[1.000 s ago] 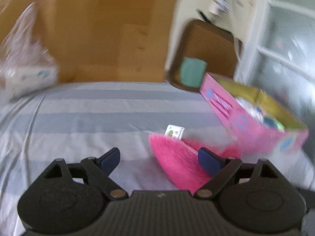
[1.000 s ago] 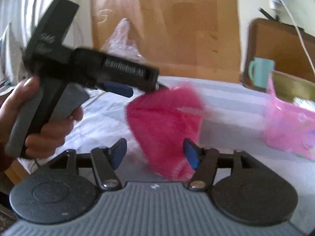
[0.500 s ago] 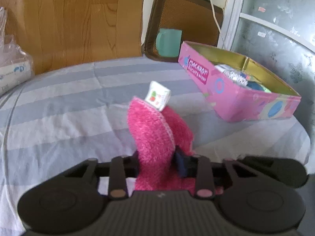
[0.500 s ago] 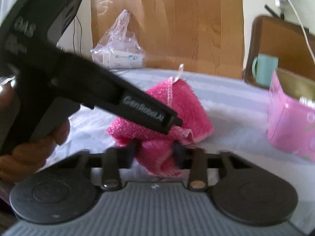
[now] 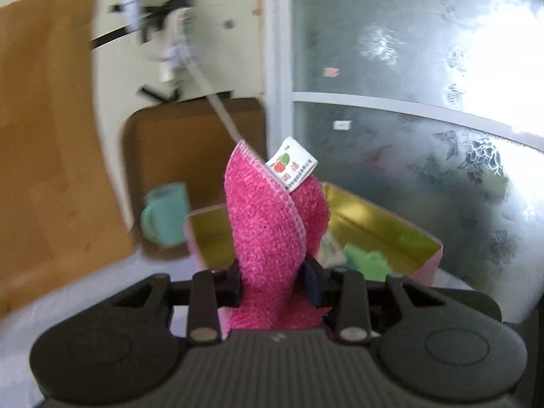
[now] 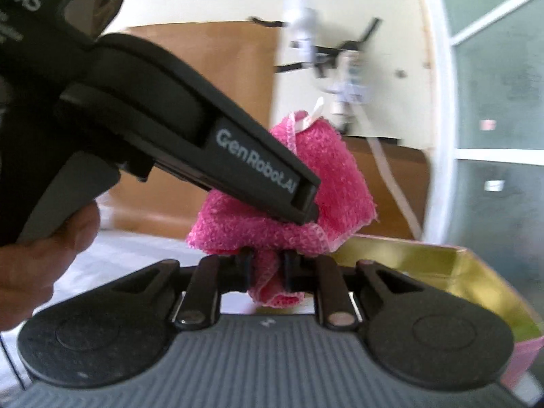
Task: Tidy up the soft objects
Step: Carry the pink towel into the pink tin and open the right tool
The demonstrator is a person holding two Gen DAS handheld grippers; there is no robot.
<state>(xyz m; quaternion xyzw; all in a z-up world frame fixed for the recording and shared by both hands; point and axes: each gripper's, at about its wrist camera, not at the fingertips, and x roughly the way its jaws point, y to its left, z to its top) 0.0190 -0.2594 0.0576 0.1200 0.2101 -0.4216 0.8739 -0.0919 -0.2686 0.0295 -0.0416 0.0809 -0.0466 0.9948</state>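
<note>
Lifted off the bed, pink cloth [image 5: 268, 224] sits pinched between both claws.

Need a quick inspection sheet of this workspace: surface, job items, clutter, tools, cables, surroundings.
Surface: striped bedsheet, blurred.
Job's things: pink towel with white label, lifted; pink tin box open behind it, green items inside.
Clutter: teal mug on brown tray.
Grippers: left tool shut on the towel; right tool shut on the same towel.
Cables: white cable hanging from wall fittings.
Surroundings: wooden board, frosted glass door.
</note>
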